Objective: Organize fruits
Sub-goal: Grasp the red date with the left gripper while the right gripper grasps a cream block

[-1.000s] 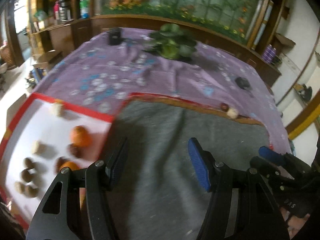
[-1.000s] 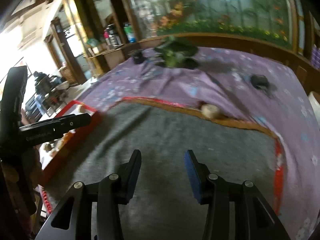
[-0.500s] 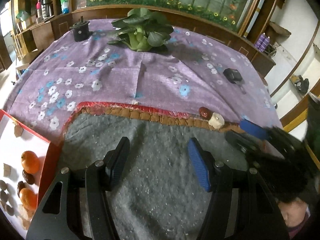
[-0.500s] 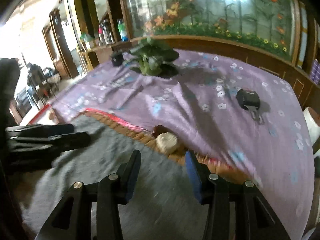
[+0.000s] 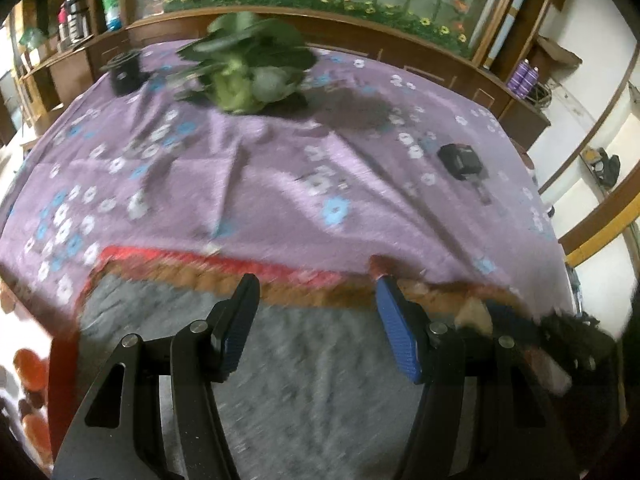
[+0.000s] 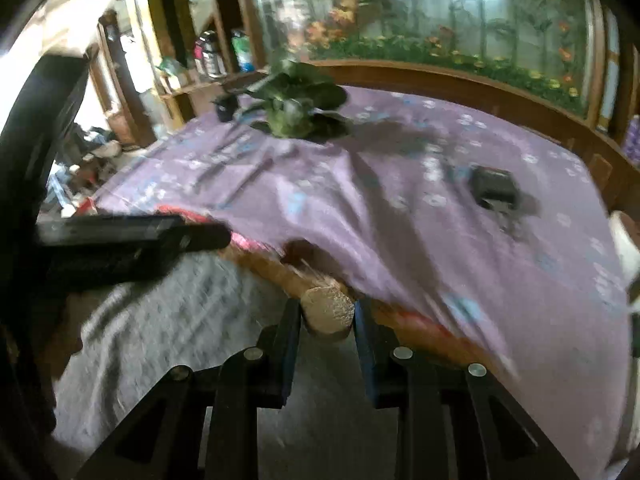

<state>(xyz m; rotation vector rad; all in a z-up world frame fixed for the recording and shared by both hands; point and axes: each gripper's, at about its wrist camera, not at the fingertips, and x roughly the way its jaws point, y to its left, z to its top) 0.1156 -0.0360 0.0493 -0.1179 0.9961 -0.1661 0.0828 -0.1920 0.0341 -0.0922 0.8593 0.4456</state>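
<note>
A pale beige fruit piece (image 6: 328,312) lies on the brown border of the grey mat, between my right gripper's (image 6: 326,318) two blue pads, which sit close on both sides of it. A small dark red fruit (image 6: 298,250) lies just behind it. My left gripper (image 5: 316,322) is open and empty above the grey mat (image 5: 320,392). In the left wrist view the pale piece (image 5: 474,316) shows beside the right gripper's dark finger. Orange and dark fruits (image 5: 30,364) lie on the white red-edged tray (image 5: 16,328) at far left.
A purple flowered cloth (image 5: 280,168) covers the table. A leafy green plant (image 5: 244,64) and a black jar (image 5: 124,72) stand at the back. A small black device (image 5: 460,160) lies at the right. The left gripper's arm (image 6: 132,240) reaches across the right wrist view.
My right gripper has moved forward to the pale piece and its jaws have narrowed around it. My left gripper has turned right, away from the tray, and stays open.
</note>
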